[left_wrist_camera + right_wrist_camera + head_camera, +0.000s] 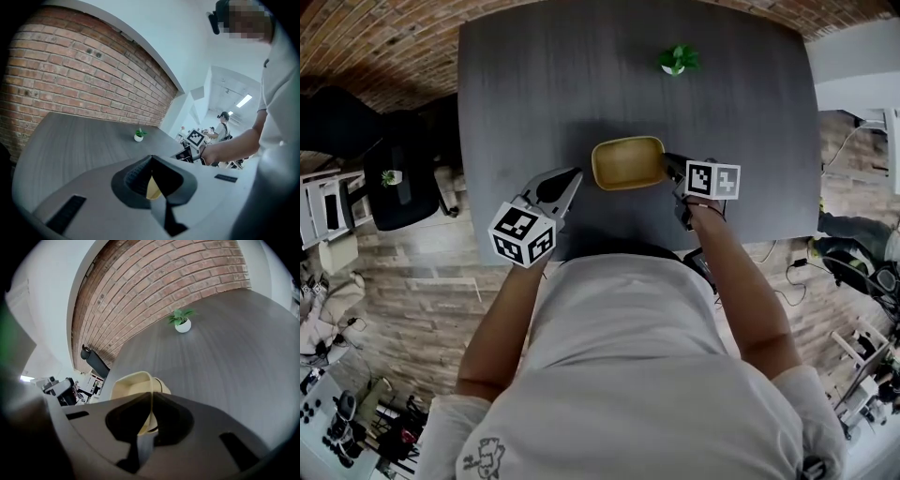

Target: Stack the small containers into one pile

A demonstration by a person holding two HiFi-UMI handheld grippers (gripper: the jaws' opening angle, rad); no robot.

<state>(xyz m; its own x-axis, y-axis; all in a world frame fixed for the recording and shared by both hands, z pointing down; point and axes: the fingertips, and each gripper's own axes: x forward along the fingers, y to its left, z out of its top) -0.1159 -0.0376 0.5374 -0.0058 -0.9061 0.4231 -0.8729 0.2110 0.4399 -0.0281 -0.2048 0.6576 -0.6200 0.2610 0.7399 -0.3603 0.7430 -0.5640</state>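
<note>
Head view: grey table (534, 94), container (628, 162), brick wall (375, 37).

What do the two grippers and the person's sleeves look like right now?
The left gripper and right gripper have grey bodies with black ribbed jaw pads. Each carries a white cube with black square markers. The person wears a white short-sleeved shirt.

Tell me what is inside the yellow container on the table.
Nothing shows inside the yellow container: the head view sees only its bare floor. The right gripper, shut on its right rim, covers that edge of the inside.
</note>
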